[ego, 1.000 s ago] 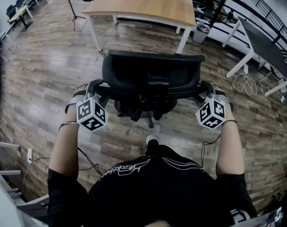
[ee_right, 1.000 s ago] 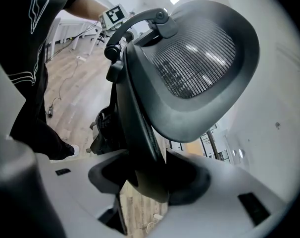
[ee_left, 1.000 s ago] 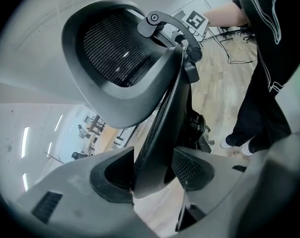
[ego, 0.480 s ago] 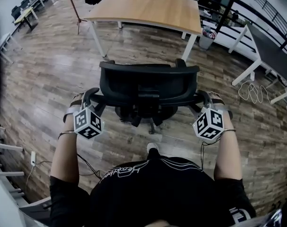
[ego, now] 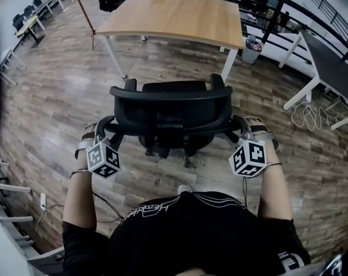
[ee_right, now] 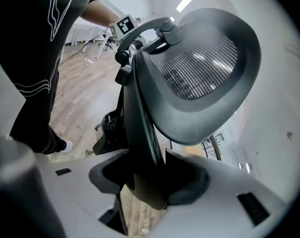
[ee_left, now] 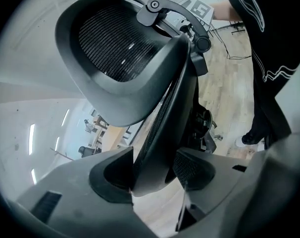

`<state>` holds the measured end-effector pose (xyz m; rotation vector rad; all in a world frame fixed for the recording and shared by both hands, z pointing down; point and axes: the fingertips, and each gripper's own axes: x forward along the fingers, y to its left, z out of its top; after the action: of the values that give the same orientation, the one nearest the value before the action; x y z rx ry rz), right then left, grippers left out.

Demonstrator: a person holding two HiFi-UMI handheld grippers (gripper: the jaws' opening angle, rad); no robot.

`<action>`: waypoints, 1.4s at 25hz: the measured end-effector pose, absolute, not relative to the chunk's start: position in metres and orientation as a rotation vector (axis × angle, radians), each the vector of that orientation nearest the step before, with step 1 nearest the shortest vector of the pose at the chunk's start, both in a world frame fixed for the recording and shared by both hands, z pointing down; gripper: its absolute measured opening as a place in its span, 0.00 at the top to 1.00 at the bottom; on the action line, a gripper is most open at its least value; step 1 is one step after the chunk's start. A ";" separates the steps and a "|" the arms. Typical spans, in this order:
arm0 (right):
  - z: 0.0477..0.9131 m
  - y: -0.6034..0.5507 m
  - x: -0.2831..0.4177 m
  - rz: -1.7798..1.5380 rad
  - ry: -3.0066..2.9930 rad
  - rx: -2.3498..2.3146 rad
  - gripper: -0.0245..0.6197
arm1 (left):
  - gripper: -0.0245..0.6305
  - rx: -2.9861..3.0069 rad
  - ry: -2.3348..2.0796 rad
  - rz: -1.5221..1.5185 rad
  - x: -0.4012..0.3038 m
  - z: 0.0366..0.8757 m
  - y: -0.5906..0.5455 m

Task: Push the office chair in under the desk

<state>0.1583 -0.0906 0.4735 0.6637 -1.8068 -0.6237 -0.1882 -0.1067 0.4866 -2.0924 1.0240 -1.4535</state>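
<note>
The black mesh-backed office chair [ego: 171, 111] stands on the wood floor just in front of the wooden desk [ego: 174, 16], its seat facing the desk. My left gripper [ego: 104, 128] is clamped on the left edge of the backrest, my right gripper [ego: 241, 126] on the right edge. In the left gripper view the backrest frame [ee_left: 120, 58] runs down between the jaws of the left gripper [ee_left: 152, 170], and both pads touch it. The backrest [ee_right: 199, 68] in the right gripper view also fills the gap of the right gripper [ee_right: 147, 175], whose jaws are closing on it.
A grey desk on white legs [ego: 329, 56] stands at the right, with a white cable [ego: 303, 105] on the floor beside it. A waste bin [ego: 250, 39] sits by the wooden desk's far right leg. A tripod pole [ego: 85, 10] stands at the far left.
The chair has rolled forward toward the wooden desk, and both grippers have moved forward with it, still on the backrest's edges.
</note>
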 end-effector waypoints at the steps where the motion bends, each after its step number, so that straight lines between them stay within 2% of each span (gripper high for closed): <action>1: 0.474 -0.099 0.161 -0.634 -1.802 0.674 0.60 | 0.61 -2.090 1.029 -1.450 -0.185 0.487 -0.114; 18: 0.472 -0.243 0.185 -0.710 -1.697 0.764 0.61 | 0.61 -2.093 1.056 -1.468 -0.166 0.488 -0.254; 35: 0.479 -0.309 0.184 -0.667 -1.654 0.827 0.61 | 0.61 -2.101 0.964 -1.427 -0.164 0.493 -0.345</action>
<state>0.1842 -0.3094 0.4786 0.8273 -1.6543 -0.6675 -0.1644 -0.3447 0.4925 -2.1010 0.9639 -1.4273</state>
